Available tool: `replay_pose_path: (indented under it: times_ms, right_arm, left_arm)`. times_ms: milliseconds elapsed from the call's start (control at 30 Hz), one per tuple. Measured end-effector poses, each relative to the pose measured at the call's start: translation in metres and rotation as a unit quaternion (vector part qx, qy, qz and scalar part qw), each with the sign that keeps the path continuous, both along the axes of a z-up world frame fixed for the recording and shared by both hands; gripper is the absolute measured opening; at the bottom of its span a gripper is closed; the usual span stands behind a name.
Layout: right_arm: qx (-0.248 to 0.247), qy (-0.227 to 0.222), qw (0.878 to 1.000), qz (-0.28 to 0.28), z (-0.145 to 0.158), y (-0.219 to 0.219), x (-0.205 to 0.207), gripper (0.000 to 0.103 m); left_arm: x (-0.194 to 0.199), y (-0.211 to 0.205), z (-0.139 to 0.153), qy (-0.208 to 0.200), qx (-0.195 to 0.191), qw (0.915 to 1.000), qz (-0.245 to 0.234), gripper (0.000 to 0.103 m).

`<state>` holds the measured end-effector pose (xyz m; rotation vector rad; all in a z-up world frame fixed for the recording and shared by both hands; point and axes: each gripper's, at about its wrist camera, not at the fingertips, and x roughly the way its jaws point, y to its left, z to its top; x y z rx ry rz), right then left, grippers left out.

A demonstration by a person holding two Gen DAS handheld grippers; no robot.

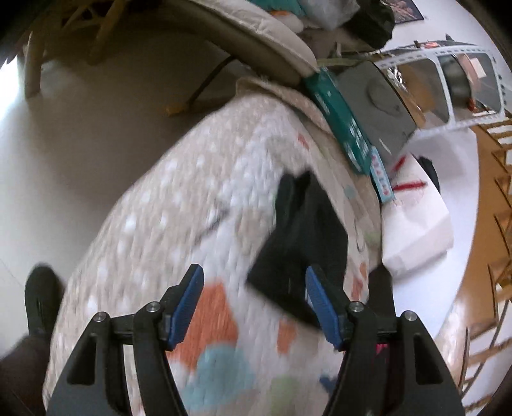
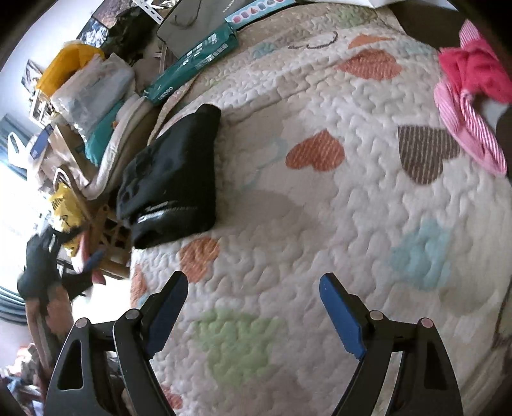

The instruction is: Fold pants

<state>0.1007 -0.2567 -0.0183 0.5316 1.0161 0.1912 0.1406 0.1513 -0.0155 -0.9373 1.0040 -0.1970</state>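
Note:
Black pants (image 2: 174, 179) lie folded into a compact bundle on a quilted blanket with coloured hearts (image 2: 320, 192), near its left edge. They also show in the blurred left wrist view (image 1: 297, 236), just ahead of the right fingertip. My left gripper (image 1: 254, 275) is open and empty above the blanket. My right gripper (image 2: 254, 281) is open and empty, hovering over the blanket to the lower right of the pants.
A pink and red striped garment (image 2: 470, 96) lies at the blanket's far right. A teal box (image 2: 192, 64), a grey bag (image 2: 198, 22) and piled clutter (image 2: 89, 96) line the far edge. A white box (image 1: 412, 217) sits beside the blanket. Floor (image 1: 80, 144) lies left.

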Motion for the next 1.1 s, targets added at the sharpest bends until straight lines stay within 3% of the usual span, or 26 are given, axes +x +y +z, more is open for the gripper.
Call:
replay_pose_path:
  times_ms: [100,200,333,400,833,1100]
  right_arm:
    - [0.002,-0.006,1.0,0.008,0.003,0.008,-0.009,0.088]
    - [-0.027,-0.023,0.999,0.027,0.01,0.024,-0.018,0.088]
    - [-0.081,-0.053,0.994,0.05,0.021,0.043,-0.028,0.088]
    - [-0.103,-0.065,0.991,0.06,0.025,0.052,-0.033,0.088]
    - [-0.168,-0.079,0.982,0.046,0.021,0.063,-0.048,0.088]
    - [-0.179,-0.072,0.98,0.05,0.01,0.073,-0.05,0.088]
  left_arm:
    - [-0.039,-0.017,-0.01,0.011,0.035,0.9991,-0.02,0.066]
    - [-0.063,-0.046,-0.003,-0.008,0.144,0.9889,-0.037,0.066]
    - [-0.09,-0.082,0.018,-0.065,0.296,0.9519,-0.042,0.068]
    - [-0.1,-0.092,0.021,-0.08,0.331,0.9393,-0.04,0.074]
    - [-0.105,-0.097,0.005,-0.045,0.376,0.9251,-0.034,0.075]
    - [-0.107,-0.112,0.01,-0.064,0.423,0.9029,-0.038,0.075]
